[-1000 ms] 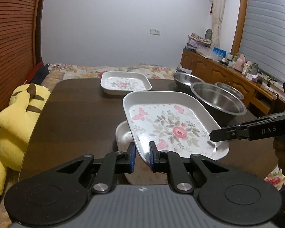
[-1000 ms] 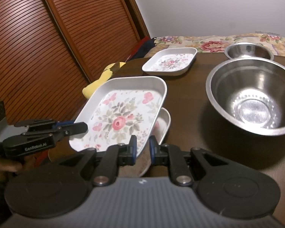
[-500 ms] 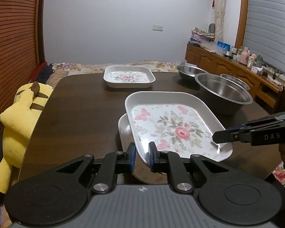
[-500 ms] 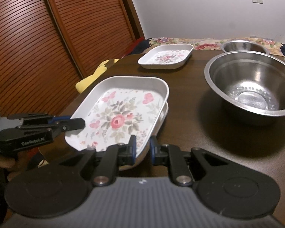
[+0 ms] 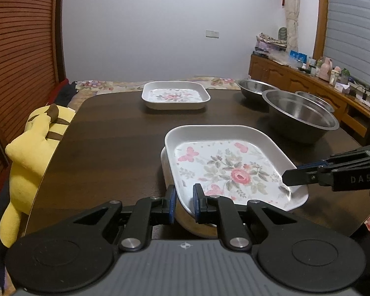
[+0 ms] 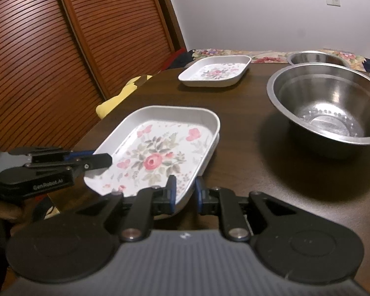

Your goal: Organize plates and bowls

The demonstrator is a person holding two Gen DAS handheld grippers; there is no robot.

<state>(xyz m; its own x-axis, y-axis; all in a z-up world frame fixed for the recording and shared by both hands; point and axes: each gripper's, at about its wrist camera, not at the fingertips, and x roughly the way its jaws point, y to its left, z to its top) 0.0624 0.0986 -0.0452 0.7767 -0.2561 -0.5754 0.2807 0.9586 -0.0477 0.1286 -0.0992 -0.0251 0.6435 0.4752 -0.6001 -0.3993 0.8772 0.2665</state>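
Both grippers hold the same floral tray [image 5: 230, 170] at the near edge of the dark wooden table [image 5: 116, 143]. The left gripper [image 5: 184, 203] has its jaws drawn narrow on the tray's near left corner, the blue pads pinching the white rim. The right gripper [image 6: 185, 193] clamps the near right rim in the same way; in the left wrist view its fingers [image 5: 305, 174] come in from the right and lie over the rim.

The tray is a white rounded rectangle with a pink rose and butterflies printed inside. In the left wrist view it broadens toward the near right, and its far edge runs roughly level across the picture. It sits on top of a second white tray [image 5: 165, 170] of like shape, only slightly skewed from it — the lower rim shows as a thin strip along the left side. Whether the upper tray rests fully in the lower one cannot be told.

A smaller floral tray [image 5: 175, 95] lies flat at the far middle of the table. To the right stands a large steel bowl [image 6: 329, 109], with two more steel bowls behind it — one [image 5: 255, 87] far, one [image 5: 314, 100] at its right. A yellow plush toy [image 5: 34, 143] leans at the table's left edge.
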